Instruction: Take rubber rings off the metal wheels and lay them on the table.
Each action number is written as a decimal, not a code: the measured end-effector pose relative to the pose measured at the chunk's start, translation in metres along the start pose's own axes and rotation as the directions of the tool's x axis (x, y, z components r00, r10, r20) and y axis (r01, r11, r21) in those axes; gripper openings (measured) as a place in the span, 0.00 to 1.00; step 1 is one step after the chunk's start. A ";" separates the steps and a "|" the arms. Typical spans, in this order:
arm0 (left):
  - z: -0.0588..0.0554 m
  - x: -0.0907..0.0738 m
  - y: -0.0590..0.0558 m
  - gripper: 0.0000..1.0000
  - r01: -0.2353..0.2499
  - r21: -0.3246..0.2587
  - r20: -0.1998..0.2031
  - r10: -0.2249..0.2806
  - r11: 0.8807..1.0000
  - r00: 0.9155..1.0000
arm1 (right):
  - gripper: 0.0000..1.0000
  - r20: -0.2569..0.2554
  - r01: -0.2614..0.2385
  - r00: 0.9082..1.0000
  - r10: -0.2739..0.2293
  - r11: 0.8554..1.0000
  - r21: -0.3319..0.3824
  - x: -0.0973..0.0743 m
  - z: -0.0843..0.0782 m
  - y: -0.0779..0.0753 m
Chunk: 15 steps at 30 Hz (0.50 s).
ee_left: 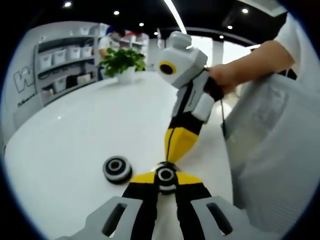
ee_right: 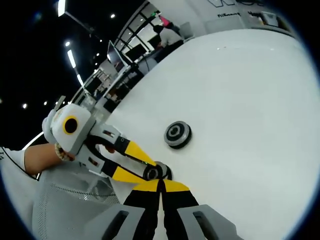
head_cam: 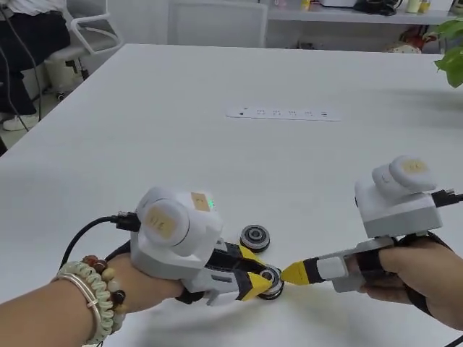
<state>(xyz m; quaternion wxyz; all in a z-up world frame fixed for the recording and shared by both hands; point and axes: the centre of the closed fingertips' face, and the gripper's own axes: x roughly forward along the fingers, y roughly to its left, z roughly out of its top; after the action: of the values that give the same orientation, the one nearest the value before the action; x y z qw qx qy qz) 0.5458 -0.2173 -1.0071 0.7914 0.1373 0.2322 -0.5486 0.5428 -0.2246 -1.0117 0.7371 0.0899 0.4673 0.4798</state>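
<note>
**Wheel pinched, both tips meeting**

My left gripper [head_cam: 264, 280] pinches a small metal wheel [head_cam: 272, 280] between its yellow tips, low over the white table [head_cam: 217, 144] and close to me. My right gripper [head_cam: 286, 273] comes in from the other side with its jaws pressed together into one wedge. Its point touches the wheel's edge, though I cannot tell whether it nips anything there. A second wheel [head_cam: 255, 236] lies flat on the table just beyond, apart from both grippers.

Yellow and black on a white table [head_cam: 217, 130]
My left gripper [head_cam: 265, 282] and right gripper [head_cam: 287, 273]: yellow tips, black jaws, white bodies. Held wheel [head_cam: 273, 275] and loose wheel [head_cam: 255, 236]: silver, ringed black.
</note>
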 end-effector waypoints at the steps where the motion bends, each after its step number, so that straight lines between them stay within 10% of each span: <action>1: 0.000 0.000 0.000 0.14 -0.001 0.000 0.001 0.001 1.000 1.000 | 0.00 0.001 -0.002 1.000 0.002 1.000 0.000 0.000 0.000 0.000; 15: 0.000 0.000 0.000 0.13 0.001 0.003 0.007 -0.001 1.000 1.000 | 0.00 0.010 -0.024 1.000 0.024 1.000 0.000 0.002 0.003 0.010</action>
<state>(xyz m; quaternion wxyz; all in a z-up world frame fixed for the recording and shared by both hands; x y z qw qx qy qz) 0.5460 -0.2167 -1.0073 0.7918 0.1366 0.2285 -0.5497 0.5389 -0.2168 -1.0056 0.7335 0.0980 0.4626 0.4882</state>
